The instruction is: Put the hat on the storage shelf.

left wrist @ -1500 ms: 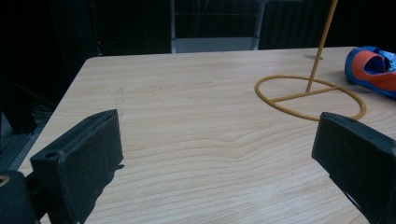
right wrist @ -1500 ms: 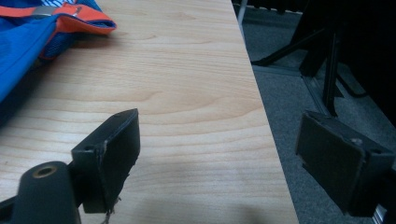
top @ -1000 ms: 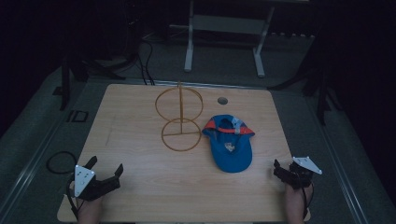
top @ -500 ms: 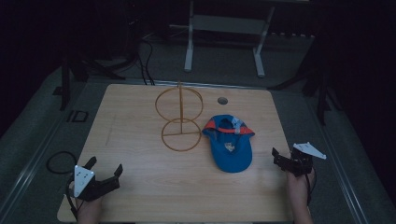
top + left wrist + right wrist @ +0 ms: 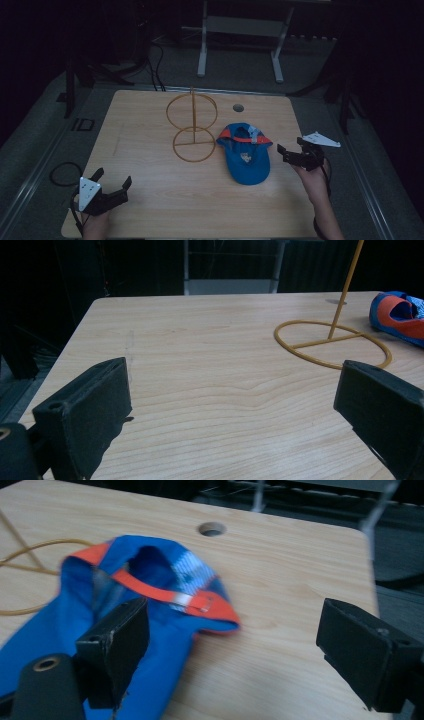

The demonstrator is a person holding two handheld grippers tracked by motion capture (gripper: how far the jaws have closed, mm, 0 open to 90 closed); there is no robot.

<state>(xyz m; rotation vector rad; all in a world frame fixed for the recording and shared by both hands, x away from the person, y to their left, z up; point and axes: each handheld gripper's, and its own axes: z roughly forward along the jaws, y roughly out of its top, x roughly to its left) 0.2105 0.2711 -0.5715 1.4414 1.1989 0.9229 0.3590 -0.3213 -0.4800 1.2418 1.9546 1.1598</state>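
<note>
Fingers (image 5: 112, 650) of the right gripper (image 5: 296, 154) are spread wide and hold nothing; they hang just beside the blue cap (image 5: 246, 152), at the side of its orange strap, not touching it. This cap lies upside down on the desk (image 5: 150, 200), just beside the round base of the yellow wire stand (image 5: 192, 127). Far from the cap, near the desk's front corner, the left gripper (image 5: 111, 190) has also its fingers (image 5: 85, 412) wide apart and empty.
</note>
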